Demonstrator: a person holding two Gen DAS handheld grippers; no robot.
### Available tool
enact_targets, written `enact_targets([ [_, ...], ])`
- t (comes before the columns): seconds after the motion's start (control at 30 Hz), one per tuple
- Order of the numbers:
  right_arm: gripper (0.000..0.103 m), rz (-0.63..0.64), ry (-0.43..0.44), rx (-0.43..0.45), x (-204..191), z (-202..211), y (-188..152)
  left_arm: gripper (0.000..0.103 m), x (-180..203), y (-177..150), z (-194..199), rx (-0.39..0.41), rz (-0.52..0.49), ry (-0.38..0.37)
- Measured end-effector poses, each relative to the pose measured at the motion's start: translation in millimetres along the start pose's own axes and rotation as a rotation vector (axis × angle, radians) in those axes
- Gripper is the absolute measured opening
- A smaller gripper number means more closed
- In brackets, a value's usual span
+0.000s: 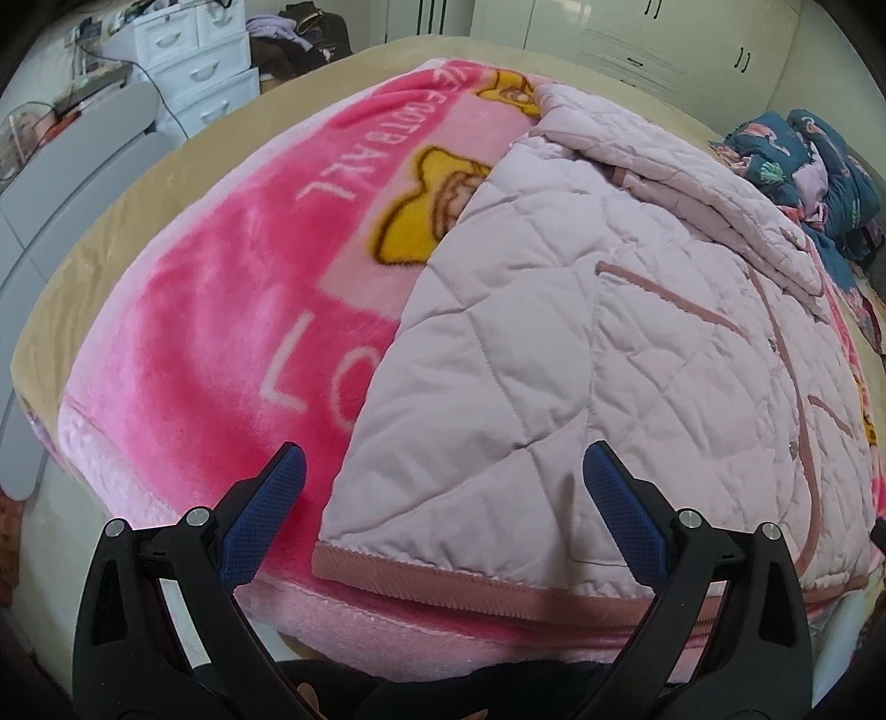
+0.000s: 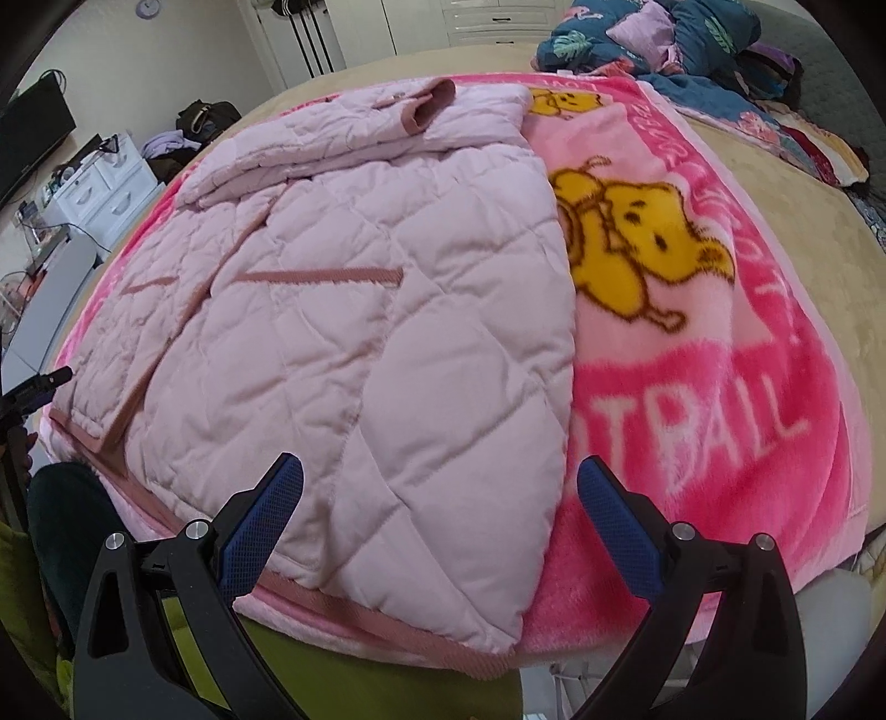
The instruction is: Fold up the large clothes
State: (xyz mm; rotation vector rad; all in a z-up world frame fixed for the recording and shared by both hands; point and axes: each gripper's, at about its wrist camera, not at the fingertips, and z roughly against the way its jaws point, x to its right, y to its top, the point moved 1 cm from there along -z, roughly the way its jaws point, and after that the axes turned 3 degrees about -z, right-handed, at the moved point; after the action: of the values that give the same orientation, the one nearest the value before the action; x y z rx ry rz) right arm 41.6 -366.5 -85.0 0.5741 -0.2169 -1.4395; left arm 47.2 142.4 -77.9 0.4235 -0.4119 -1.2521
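Covering blanket (image 1: pixel 221 310) lettering: quilted jacket (image 1: pixel 581 354)

Quilted jacket (image 1: pixel 581 332) spread on a fleece blanket (image 1: pixel 210 332), blanket on the bed (image 2: pixel 764 183). Sleeve (image 2: pixel 332 138) folded across the jacket's far end. Heap of bedding (image 2: pixel 664 39) behind at the bed's far right corner. Drawer unit (image 1: pixel 194 61) beyond the bed's left side.

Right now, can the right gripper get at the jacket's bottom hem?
Probably yes: the right gripper is open and empty, and the jacket's hem lies just below it on the blanket, uncovered.
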Motion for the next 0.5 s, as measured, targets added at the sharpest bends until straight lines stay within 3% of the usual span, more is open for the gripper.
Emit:
enact_targets([
  [0.1,0.099,0.0,-0.008,-0.024,2,-4,-6,0.094,-1,0,-9,-0.045,-0.01,-0.012],
  [0.3,0.099,-0.023,0.015,-0.07,7,-11,-18,0.094,-5,0,-26,-0.132,0.016,-0.133],
  [0.5,0.099,-0.045,0.053,-0.096,7,-14,-25,0.094,1,0,-29,-0.148,-0.015,-0.162],
])
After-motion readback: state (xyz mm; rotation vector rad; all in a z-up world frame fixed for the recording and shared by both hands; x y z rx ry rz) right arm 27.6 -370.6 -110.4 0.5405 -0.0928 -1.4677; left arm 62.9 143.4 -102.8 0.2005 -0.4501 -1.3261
